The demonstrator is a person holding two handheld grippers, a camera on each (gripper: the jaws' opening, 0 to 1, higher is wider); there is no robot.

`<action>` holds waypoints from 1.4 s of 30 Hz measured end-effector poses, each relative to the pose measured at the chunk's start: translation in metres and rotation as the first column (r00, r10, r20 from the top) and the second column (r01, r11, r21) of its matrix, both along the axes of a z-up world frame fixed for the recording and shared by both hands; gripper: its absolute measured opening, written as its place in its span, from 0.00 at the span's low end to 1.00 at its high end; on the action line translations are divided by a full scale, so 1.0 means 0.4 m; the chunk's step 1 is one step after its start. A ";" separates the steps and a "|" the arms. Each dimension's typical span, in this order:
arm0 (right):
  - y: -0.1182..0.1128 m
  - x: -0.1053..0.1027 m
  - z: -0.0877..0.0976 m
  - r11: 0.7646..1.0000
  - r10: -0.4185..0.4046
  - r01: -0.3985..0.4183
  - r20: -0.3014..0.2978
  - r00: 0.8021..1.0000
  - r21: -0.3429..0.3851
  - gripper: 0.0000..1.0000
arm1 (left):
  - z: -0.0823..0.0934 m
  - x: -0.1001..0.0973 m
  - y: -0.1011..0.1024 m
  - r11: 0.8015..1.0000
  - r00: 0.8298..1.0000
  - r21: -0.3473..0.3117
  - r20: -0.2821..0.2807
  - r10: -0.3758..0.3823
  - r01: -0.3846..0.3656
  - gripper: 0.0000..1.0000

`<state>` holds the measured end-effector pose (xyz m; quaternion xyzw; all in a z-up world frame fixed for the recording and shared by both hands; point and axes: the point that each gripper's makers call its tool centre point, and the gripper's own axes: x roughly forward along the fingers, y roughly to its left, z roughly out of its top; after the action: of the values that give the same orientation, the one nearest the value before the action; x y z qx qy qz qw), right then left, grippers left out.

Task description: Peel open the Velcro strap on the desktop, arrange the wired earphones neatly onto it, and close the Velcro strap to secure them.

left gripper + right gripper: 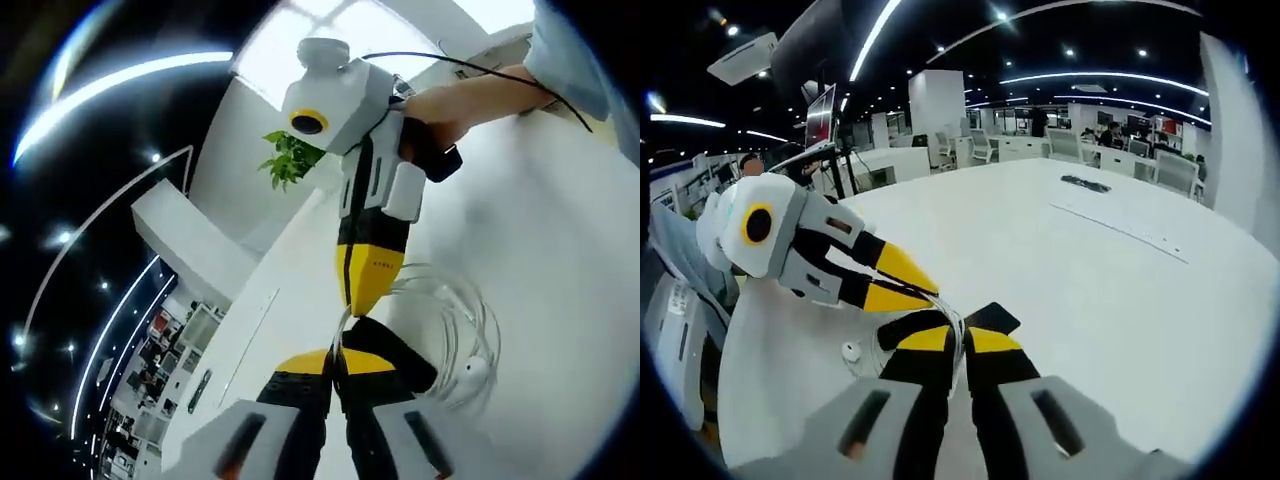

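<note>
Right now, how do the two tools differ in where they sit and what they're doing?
The left tool rises from the bottom of the left gripper view; the right tool reaches down from above to meet it. Both have yellow-and-black tips, shut together on the thin white earphone cable, whose coil lies on the white desktop.

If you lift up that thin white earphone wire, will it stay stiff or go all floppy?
Probably floppy: the thin white earphone wire lies in loose, uneven loops on the white desk, not a stiff ring. It looks light, so lifting it should take little force. The rounded white earbud at its end would likely dangle and swing, and the loops may slip apart unless held together.
</note>
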<state>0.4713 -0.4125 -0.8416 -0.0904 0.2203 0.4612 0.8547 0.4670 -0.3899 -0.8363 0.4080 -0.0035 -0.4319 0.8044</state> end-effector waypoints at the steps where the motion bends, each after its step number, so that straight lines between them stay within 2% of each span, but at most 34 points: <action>1: -0.001 0.001 -0.005 1.000 -0.004 0.004 -0.009 1.000 0.002 0.07 | -0.002 0.000 0.000 1.000 1.000 0.002 -0.003 0.001 -0.001 0.06; 7: -0.008 0.009 -0.015 0.999 -0.028 0.029 -0.045 0.999 0.027 0.07 | -0.011 0.001 -0.002 1.000 0.999 -0.011 -0.037 0.009 -0.010 0.06; 11: -0.012 0.012 -0.028 0.999 -0.033 0.033 -0.047 0.998 0.004 0.07 | -0.016 0.005 0.001 1.000 0.999 -0.009 -0.041 0.014 -0.014 0.07; 17: -0.011 0.000 -0.042 0.999 -0.025 0.023 -0.060 0.998 -0.023 0.07 | -0.030 0.001 0.005 1.000 0.997 -0.013 -0.082 0.012 -0.013 0.07; 27: -0.012 0.001 -0.051 0.998 -0.025 0.022 -0.046 0.999 -0.064 0.07 | -0.042 -0.001 0.003 1.000 0.994 -0.014 -0.109 0.013 -0.014 0.07; 39: -0.024 -0.005 -0.039 0.997 -0.012 0.011 -0.008 1.000 -0.082 0.07 | -0.027 -0.014 0.013 0.999 0.991 -0.037 -0.133 0.011 -0.016 0.07; 42: -0.028 -0.007 -0.041 0.995 -0.010 0.010 0.001 1.000 -0.096 0.08 | -0.030 -0.022 0.016 1.000 0.991 -0.025 -0.132 0.012 -0.015 0.07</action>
<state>0.4685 -0.4238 -0.8580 -0.1303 0.2423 0.4459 0.8518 0.4583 -0.3835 -0.8482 0.3683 0.0468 -0.4522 0.8110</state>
